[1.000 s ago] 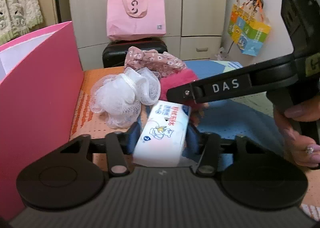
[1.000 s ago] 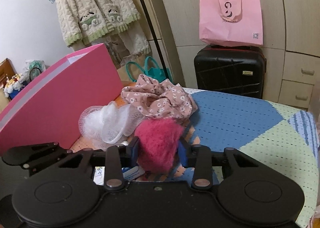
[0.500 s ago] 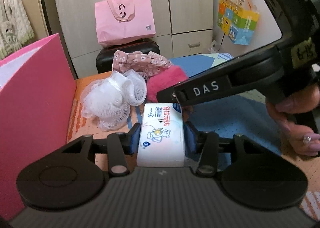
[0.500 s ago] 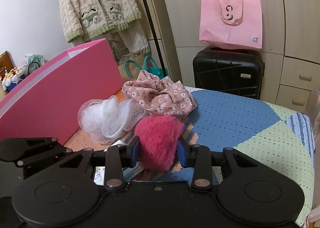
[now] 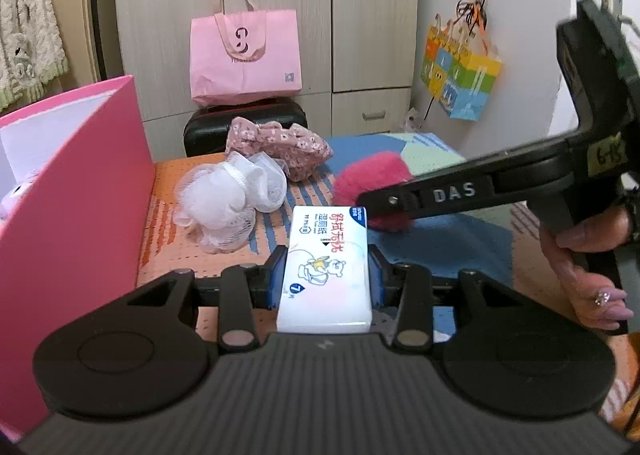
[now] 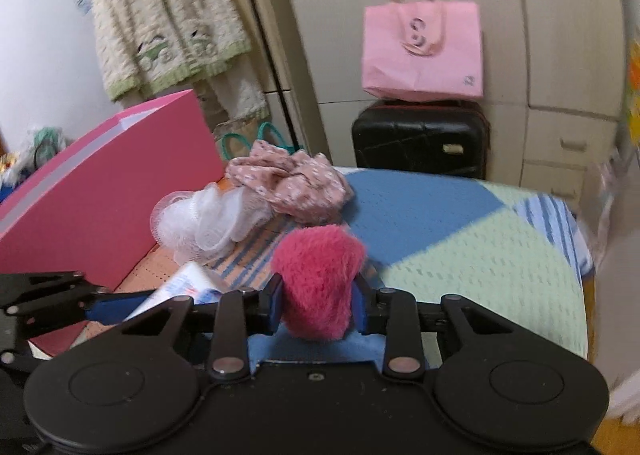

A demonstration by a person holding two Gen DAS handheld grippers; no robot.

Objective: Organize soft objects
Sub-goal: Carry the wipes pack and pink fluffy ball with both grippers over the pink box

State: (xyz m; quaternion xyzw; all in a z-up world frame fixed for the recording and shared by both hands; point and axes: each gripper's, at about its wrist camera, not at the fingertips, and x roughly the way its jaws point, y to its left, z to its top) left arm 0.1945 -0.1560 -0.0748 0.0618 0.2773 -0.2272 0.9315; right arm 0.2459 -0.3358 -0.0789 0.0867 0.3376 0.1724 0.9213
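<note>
Left hand-held gripper (image 5: 326, 273) closing on tissue pack (image 5: 326, 267); right hand-held gripper (image 6: 316, 301) closing on pink pompom (image 6: 318, 275), right of tissue pack.

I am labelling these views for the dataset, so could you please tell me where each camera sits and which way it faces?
Left wrist: on the left gripper, facing the wardrobe; its closing jaws pinch the tissue pack; the right gripper and a hand show.
Right wrist: on the right gripper, same way; closing jaws squeeze the pink fluffy ball; left gripper at lower left.
Shared: white mesh pouf, floral cloth, pink box.
</note>
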